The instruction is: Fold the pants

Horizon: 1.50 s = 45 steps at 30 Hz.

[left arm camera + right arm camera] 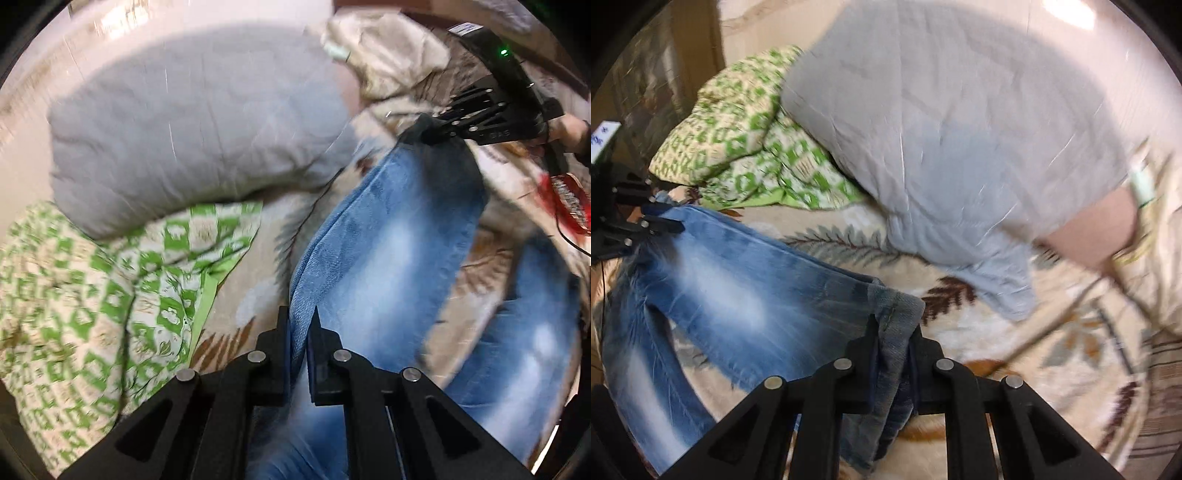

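Observation:
Faded blue jeans [399, 236] stretch between both grippers above a leaf-patterned blanket [258, 291]. My left gripper [300, 325] is shut on one edge of the denim, which runs up between its black fingers. In the same view my right gripper [424, 134] pinches the far corner of the jeans, held by a hand at the right edge. From the right wrist view, my right gripper [894, 332] is shut on a thick hemmed fold of the jeans [746, 280], and my left gripper [665, 225] clamps the other end at far left.
A large grey pillow [192, 129] lies behind the jeans, with a green-and-cream checked quilt [92, 295] bunched beside it. A beige cloth [391, 55] is heaped at the back. A red object [565, 199] with a black cable sits at the right edge.

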Each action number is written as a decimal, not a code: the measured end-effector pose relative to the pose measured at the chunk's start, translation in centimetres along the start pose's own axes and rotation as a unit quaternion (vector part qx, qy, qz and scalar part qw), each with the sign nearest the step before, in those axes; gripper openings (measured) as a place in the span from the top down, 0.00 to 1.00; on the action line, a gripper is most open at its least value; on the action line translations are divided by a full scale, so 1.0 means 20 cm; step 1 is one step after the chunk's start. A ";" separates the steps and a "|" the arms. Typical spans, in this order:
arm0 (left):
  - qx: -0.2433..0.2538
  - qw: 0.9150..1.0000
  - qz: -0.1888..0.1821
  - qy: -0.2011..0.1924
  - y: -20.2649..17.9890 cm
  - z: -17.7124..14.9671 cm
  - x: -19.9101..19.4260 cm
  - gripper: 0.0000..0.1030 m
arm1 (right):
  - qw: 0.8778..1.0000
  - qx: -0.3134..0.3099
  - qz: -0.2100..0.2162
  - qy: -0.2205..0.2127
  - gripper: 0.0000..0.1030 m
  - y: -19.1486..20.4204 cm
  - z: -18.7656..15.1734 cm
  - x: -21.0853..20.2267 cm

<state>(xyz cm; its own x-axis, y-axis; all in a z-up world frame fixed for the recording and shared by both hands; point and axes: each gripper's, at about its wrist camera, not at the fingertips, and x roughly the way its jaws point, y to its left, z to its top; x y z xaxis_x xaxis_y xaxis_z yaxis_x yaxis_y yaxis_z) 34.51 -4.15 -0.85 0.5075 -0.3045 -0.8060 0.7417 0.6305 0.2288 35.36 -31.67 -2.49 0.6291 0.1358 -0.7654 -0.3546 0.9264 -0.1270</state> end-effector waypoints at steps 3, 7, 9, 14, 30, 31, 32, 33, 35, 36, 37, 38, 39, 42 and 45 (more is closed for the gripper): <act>0.013 0.999 0.015 -0.025 -0.19 -0.05 -0.19 0.93 | 0.998 -0.043 -0.038 -0.026 0.87 0.12 -0.08 -0.21; 0.021 0.998 0.023 -0.047 -0.44 -0.18 -0.34 0.93 | 0.996 -0.069 -0.051 -0.029 0.87 0.25 -0.31 -0.40; 0.019 0.998 0.015 -0.057 -0.56 -0.28 -0.40 0.94 | 0.995 -0.070 -0.052 -0.039 0.87 0.29 -0.45 -0.49; 0.024 0.998 0.003 -0.056 -0.84 -0.53 -0.45 0.94 | 0.994 -0.064 -0.043 -0.072 0.87 0.41 -0.79 -0.66; -0.012 0.999 -0.031 0.019 -1.12 -0.95 -0.16 0.94 | 0.997 0.008 0.035 0.064 0.87 0.57 -1.34 -0.50; -0.021 0.999 -0.035 0.020 -1.10 -0.95 -0.16 0.94 | 0.996 0.014 0.041 0.077 0.86 0.56 -1.34 -0.49; -0.026 0.999 -0.037 0.021 -1.10 -0.95 -0.16 0.93 | 0.996 0.016 0.042 0.082 0.85 0.57 -1.35 -0.48; -0.024 0.999 -0.034 0.020 -1.10 -0.95 -0.16 0.93 | 0.995 0.016 0.042 0.088 0.82 0.57 -1.35 -0.47; -0.007 1.000 -0.019 0.019 -1.13 -0.95 -0.16 0.93 | 0.995 0.016 0.035 0.088 0.80 0.57 -1.34 -0.49; -0.002 1.000 -0.014 0.019 -1.14 -0.96 -0.17 0.92 | 0.995 0.018 0.033 0.090 0.77 0.57 -1.34 -0.49; -0.001 1.000 -0.008 0.022 -1.14 -0.95 -0.17 0.88 | 0.995 0.022 0.031 0.092 0.72 0.57 -1.33 -0.51; -0.006 1.000 0.002 0.027 -1.13 -0.95 -0.18 0.74 | 0.995 0.024 0.025 0.092 0.68 0.56 -1.32 -0.54; -0.015 0.999 0.015 0.033 -1.12 -0.94 -0.19 0.63 | 0.996 0.023 0.016 0.089 0.55 0.55 -1.31 -0.57; -0.066 0.998 0.002 0.011 -1.05 -0.93 -0.29 0.10 | 0.998 0.015 -0.005 0.058 0.28 0.54 -1.29 -0.70; -0.091 0.995 0.013 -0.027 -1.02 -0.91 -0.45 0.10 | 0.999 0.013 -0.010 0.036 0.28 0.54 -1.27 -0.81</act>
<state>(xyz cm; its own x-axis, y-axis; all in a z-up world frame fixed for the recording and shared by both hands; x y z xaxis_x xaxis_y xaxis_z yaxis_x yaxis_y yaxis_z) 6.69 -1.27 -8.19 0.5514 -0.3220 -0.7696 0.6398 0.7553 0.1423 3.74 -32.71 -7.41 0.5847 0.0919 -0.8060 -0.3231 0.9377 -0.1275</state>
